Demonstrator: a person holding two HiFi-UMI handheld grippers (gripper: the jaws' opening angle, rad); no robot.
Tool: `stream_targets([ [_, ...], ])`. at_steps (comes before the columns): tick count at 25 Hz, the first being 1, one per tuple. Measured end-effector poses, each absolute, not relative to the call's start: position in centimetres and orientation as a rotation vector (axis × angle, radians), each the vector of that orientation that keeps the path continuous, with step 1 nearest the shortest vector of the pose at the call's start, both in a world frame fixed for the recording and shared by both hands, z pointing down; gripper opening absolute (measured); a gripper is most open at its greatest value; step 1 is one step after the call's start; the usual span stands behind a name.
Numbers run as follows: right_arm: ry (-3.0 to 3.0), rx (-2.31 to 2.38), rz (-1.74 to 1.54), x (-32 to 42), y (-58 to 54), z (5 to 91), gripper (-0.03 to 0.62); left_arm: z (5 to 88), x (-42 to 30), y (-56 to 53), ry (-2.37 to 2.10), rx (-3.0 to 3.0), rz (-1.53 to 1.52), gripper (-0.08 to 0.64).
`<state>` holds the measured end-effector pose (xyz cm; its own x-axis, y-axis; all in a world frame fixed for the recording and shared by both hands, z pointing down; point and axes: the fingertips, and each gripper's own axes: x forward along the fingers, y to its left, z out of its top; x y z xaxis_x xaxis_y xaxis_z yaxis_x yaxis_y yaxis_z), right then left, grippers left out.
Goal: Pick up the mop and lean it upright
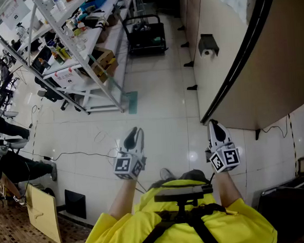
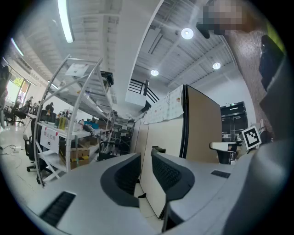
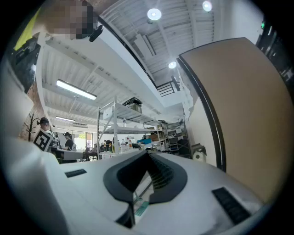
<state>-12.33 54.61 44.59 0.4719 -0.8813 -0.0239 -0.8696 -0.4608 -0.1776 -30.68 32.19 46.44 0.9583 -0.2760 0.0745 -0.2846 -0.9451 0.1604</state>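
Head view looks down; both gripper views face shelving [image 1: 93, 37].
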Motion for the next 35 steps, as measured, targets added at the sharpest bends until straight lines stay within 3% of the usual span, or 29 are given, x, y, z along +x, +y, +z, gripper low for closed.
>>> stream_targets([
  [1, 1.541, -2.538, -0.125, -11.9, 53.1, 44.8, 0.006, 46.3, -29.7, 30.9, -0.423, 2.932, 0.076, 0.092],
  [6, 1.597, -2.524, -0.174, -7.8, 46.8, 45.8, 0.008, 46.0, -23.5, 25.9, -0.379, 2.927, 0.082, 0.092],
  [9, 1.613, -2.509, -0.189, -3.2, 42.6, 46.5, 0.008, 47.2, -19.2, 22.1, -0.377, 2.921, 0.084, 0.092],
  [11, 1.655, -2.487, -0.189, 0.0, 39.1, 47.0, 0.048, 47.8, -16.2, 19.3, -0.405, 2.912, 0.073, 0.092],
  [23, 2.066, -2.237, -0.256, 17.7, 16.3, 46.9, 0.048, 46.8, -1.7, 1.7, -0.777, 2.847, -0.041, 0.092],
  [29, 2.133, -2.144, -0.361, 21.3, 9.0, 48.9, 0.048, 48.3, 0.1, -5.4, -0.973, 2.745, 0.003, 0.128],
  [31, 2.158, -2.113, -0.404, 22.3, 5.9, 49.8, 0.048, 49.3, 0.3, -8.1, -1.013, 2.701, -0.001, 0.209],
  [35, 2.222, -2.065, -0.406, 23.9, -1.6, 49.9, 0.048, 50.9, -0.2, -15.1, -1.172, 2.648, 0.018, 0.227],
])
